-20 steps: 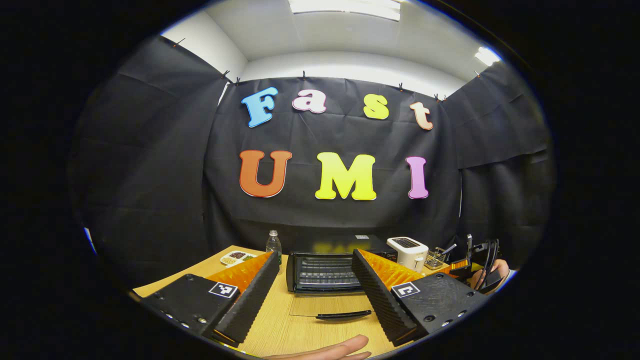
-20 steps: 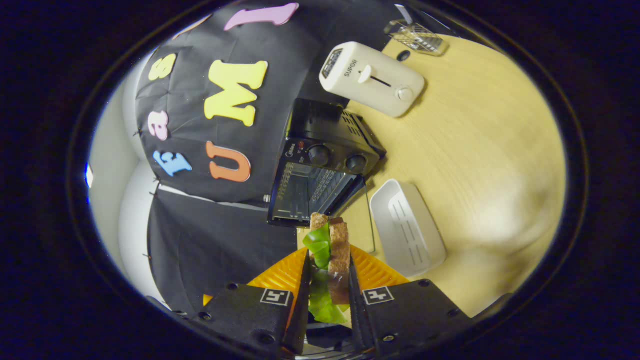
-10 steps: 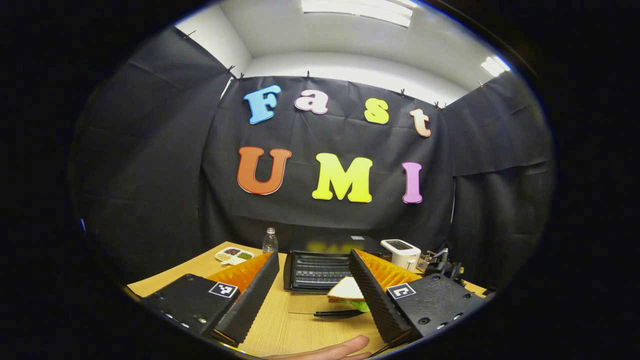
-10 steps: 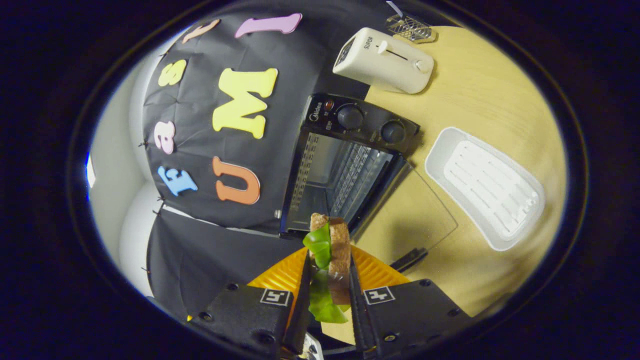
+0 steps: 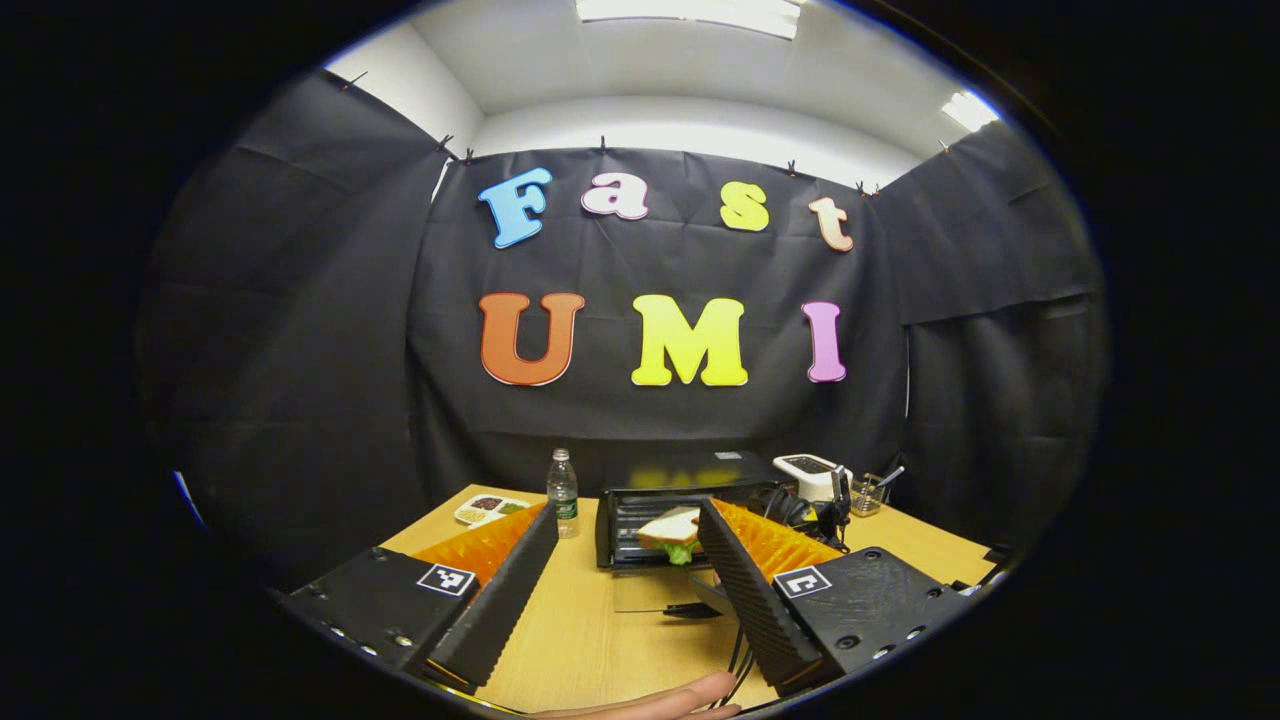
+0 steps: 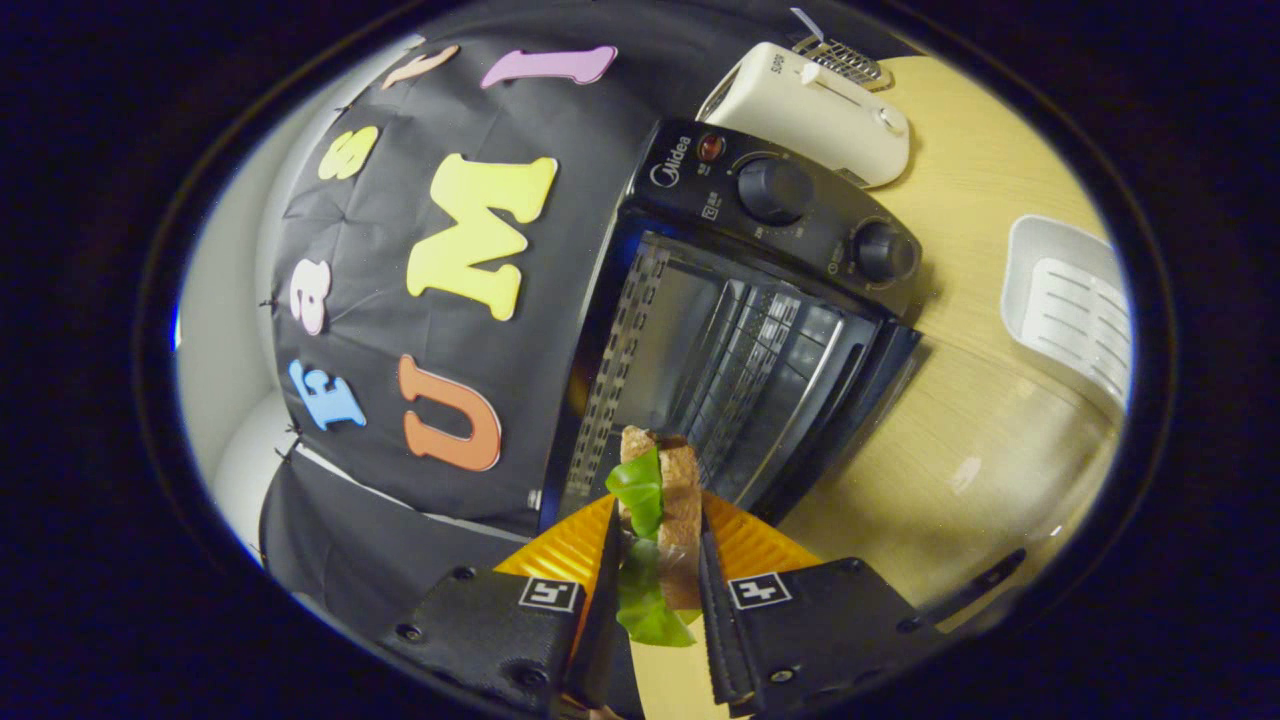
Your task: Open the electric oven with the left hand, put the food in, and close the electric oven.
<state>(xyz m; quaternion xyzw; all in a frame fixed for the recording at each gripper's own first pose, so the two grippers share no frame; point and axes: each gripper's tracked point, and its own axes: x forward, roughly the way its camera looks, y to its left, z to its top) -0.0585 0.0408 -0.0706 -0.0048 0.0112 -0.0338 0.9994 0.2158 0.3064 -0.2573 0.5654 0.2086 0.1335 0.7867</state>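
Right tool (image 6: 652,590) clenched on sandwich (image 6: 660,520), now closer to open electric oven (image 6: 740,330) straight ahead; insertion imminent. Left tool (image 5: 625,590) released, idle.

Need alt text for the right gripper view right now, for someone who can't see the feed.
The right tongs grip a sandwich of brown bread and green lettuce, held just in front of the open electric oven, whose wire rack and two knobs show. A white toaster stands behind the oven and a white tray sits beside it on the wooden table.
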